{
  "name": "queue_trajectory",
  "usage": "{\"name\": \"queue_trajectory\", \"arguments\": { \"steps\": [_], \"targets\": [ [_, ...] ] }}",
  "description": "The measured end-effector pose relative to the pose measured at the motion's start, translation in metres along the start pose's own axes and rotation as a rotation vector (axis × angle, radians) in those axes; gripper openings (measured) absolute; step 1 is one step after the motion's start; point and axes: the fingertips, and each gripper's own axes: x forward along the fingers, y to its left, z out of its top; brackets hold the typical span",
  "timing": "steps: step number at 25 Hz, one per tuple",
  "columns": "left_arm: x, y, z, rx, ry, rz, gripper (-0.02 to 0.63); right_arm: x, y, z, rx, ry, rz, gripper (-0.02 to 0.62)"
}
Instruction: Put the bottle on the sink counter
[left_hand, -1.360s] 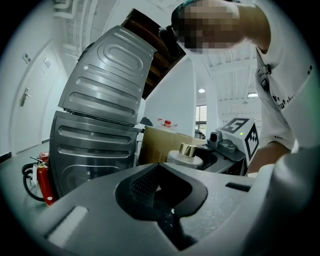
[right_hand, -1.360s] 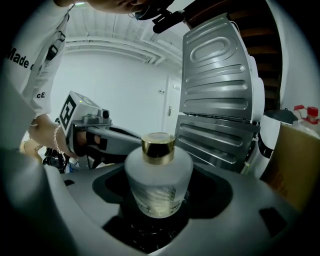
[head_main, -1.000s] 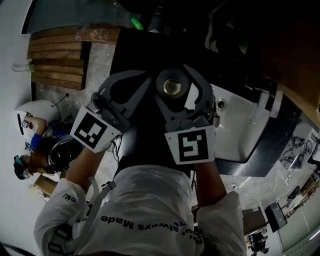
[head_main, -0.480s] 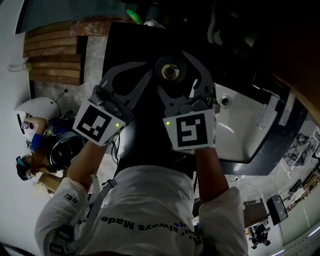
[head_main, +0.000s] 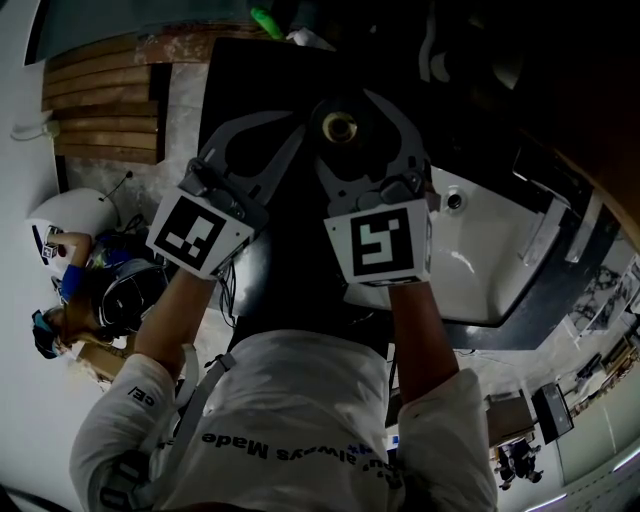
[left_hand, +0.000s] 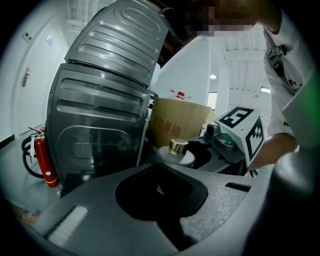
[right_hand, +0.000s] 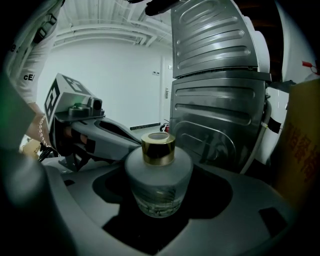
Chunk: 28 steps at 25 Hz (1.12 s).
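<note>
A round frosted-glass bottle (right_hand: 158, 175) with a gold collar stands upright between the jaws of my right gripper (head_main: 355, 102), which is shut on it. In the head view the bottle (head_main: 340, 127) hangs over the black sink counter (head_main: 250, 80), left of the white basin (head_main: 480, 250). My left gripper (head_main: 285, 135) is just left of it, jaws together and holding nothing. In the left gripper view the bottle (left_hand: 177, 150) shows beyond the jaws, beside the right gripper's marker cube (left_hand: 245, 130).
A green object (head_main: 268, 22) lies at the counter's far end. Wooden slats (head_main: 100, 100) are at the far left and a person (head_main: 60, 280) sits low on the left. A ribbed metal panel (left_hand: 100, 115), a cardboard box (left_hand: 180, 125) and a fire extinguisher (left_hand: 42, 160) stand nearby.
Both grippers have shifted forward over the black counter, the right one carrying the bottle with it. Neither gripper has changed its hold.
</note>
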Motion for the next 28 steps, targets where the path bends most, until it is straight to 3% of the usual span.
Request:
{"name": "queue_trajectory", "arguments": {
  "steps": [15, 20, 24, 28],
  "targets": [
    [0.007, 0.006, -0.010, -0.014, 0.006, 0.002, 0.003, 0.013, -0.003, -0.009, 0.019, -0.031, -0.003, 0.332],
    [0.008, 0.007, -0.012, 0.036, 0.000, -0.011, 0.003, 0.014, -0.005, -0.010, 0.013, -0.040, 0.000, 0.332],
    [0.009, 0.004, -0.011, -0.007, 0.009, -0.002, 0.003, 0.012, -0.004, -0.013, 0.028, -0.022, 0.008, 0.332],
    [0.010, 0.003, -0.012, 0.004, 0.013, 0.002, 0.003, 0.012, -0.005, -0.014, 0.031, -0.033, 0.012, 0.333]
  ]
}}
